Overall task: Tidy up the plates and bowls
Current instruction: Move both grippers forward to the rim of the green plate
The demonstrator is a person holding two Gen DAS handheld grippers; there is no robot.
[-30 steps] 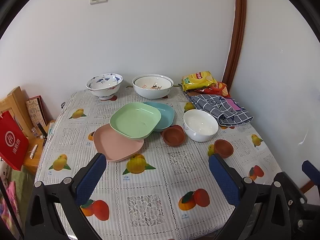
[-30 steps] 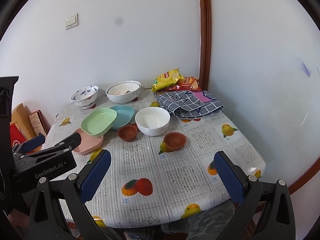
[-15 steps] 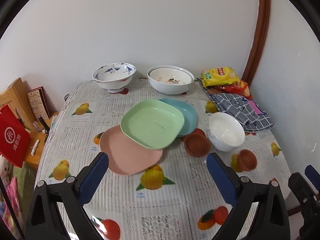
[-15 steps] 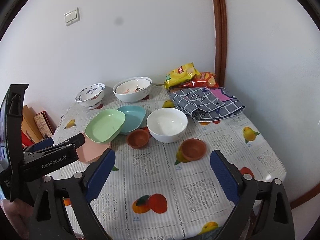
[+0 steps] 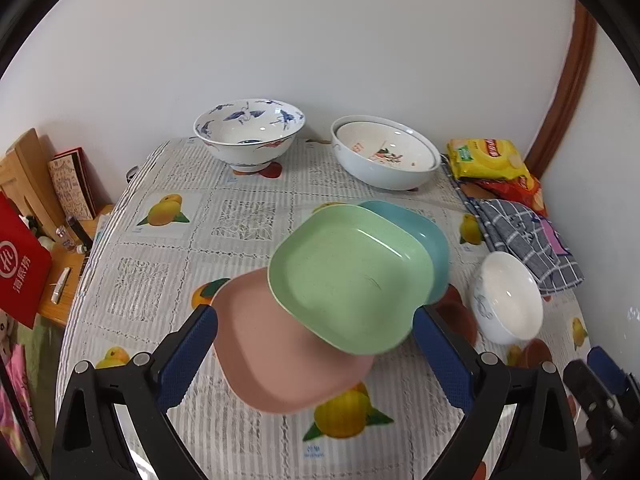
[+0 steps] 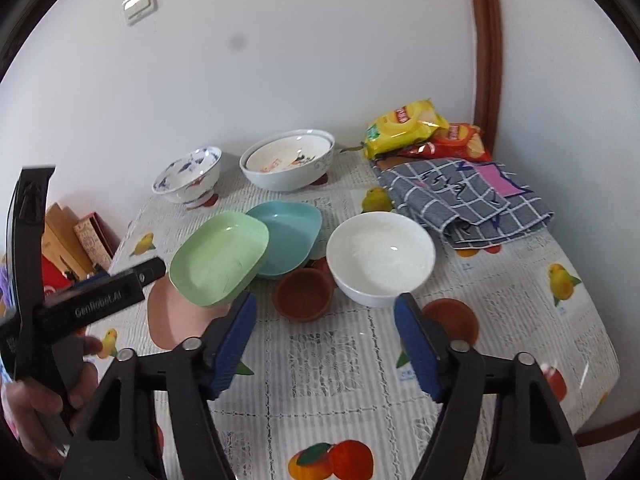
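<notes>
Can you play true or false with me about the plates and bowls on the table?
1. The green plate lies partly on top of the pink plate. True.
2. The white bowl has soup in it. False: it is empty.
3. The left gripper is squeezing the green plate. False: it is open and holds nothing.
4. The yellow snack bag sits near the checked cloth. True.
5. The blue plate is alone at the table's edge. False: it is tucked under the green plate.
</notes>
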